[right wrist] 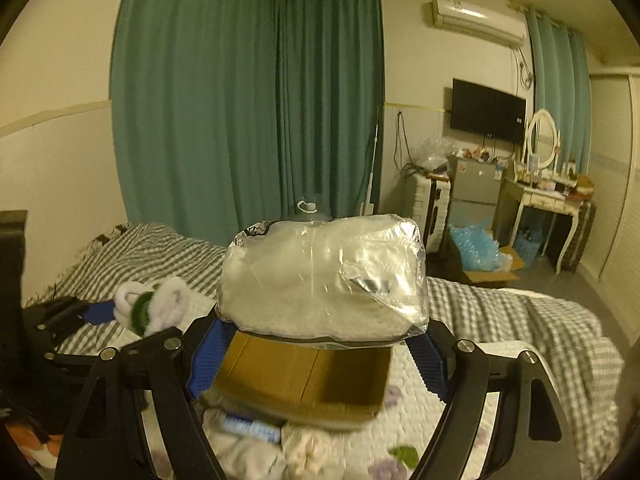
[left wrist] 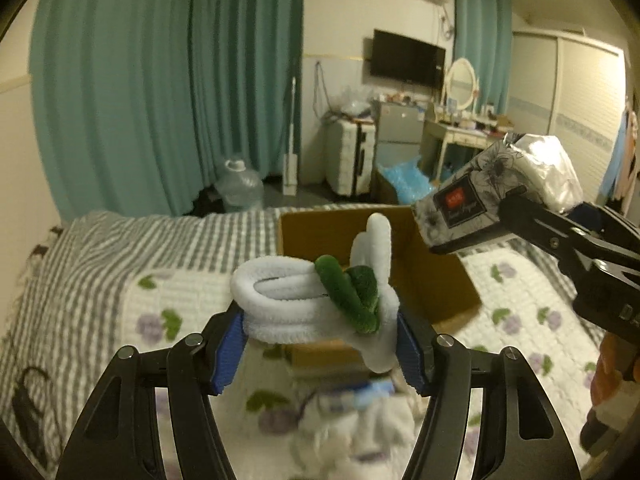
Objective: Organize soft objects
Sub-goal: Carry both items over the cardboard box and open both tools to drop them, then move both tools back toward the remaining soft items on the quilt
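Left wrist: left gripper clamped on white-green plush above box on bed; right wrist: right gripper pinching tissue pack over box, mid-carry, next likely lowering and releasing inside.

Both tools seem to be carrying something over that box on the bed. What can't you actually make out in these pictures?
- Inside of the cardboard box: right view, the tissue pack hides its far part; left view, the white and green plush covers it.
- Items on the bed nearest the cameras: blurred in both views.
- Label text on the pack: too small.
- Right tool: its far finger is hidden behind the pack, left view.
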Demonstrator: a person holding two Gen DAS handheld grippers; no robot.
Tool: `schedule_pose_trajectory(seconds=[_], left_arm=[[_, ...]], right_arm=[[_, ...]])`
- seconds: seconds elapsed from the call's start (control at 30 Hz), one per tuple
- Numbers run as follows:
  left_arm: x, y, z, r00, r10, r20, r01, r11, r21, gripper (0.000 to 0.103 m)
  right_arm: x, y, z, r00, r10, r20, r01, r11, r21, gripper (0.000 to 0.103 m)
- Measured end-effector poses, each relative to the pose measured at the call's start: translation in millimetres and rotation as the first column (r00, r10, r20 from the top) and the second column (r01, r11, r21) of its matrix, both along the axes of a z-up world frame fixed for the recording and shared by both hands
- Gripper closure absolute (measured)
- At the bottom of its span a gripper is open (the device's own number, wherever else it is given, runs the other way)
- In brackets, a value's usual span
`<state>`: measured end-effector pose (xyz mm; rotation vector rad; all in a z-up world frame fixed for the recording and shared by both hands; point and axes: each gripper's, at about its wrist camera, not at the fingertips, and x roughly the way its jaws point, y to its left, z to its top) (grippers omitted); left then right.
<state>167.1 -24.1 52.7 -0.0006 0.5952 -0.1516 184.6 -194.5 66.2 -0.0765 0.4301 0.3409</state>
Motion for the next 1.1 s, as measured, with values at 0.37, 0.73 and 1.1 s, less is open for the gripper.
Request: schedule_pose_trajectory(seconds=[0.37,0.73,1.1], left_arm=[[90,-24,-66,0.998,-0.053,-0.035,0.056,0.995,0.086,0.029],[77,-22,-35,0.999,-0.037,0.013,0.037,0.999,0.020,0.023],[-36,-9,62,0.972,0.026,0.234,-0.028,1.000,0.006,0.014]], right_arm=[[76,-15,-77,0.999,-0.004,-0.047,0.008,0.995,0.103,0.005],[30,-51,-27,0.998,-0.048,0.050,0.043,0.995,0.087,0.002],[-93,-79,25,0.981,-0.118,0.152,0.118,0.993,0.008,0.001]])
